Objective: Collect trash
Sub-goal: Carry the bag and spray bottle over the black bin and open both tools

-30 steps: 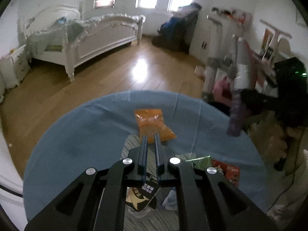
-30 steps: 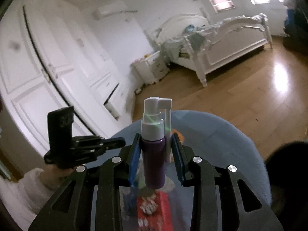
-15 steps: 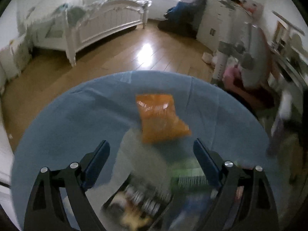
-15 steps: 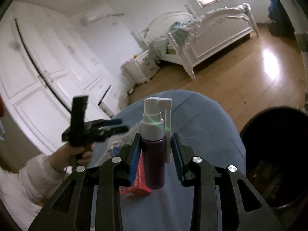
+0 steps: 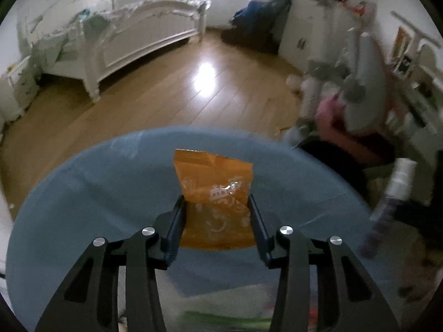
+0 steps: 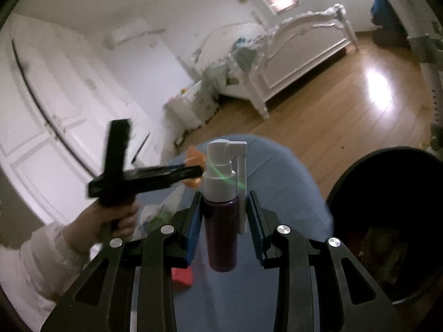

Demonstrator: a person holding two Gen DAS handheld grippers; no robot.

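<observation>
On my left feed the snack packet (image 5: 214,193) is bright orange with white printed characters and a pale smiley-like pattern, sitting on the plain dusty-blue bench (image 5: 83,207). My left claw (image 5: 216,221) is black with dark blue finger pads and silver screws. On the right feed, my right claw (image 6: 224,221) shows blue pads too, around a spray bottle (image 6: 221,215) with a deep purple body and white pump top. The bin (image 6: 360,179) is black; a red pack (image 6: 181,275) lies below. The floor (image 5: 166,96) is honey-brown planks.
</observation>
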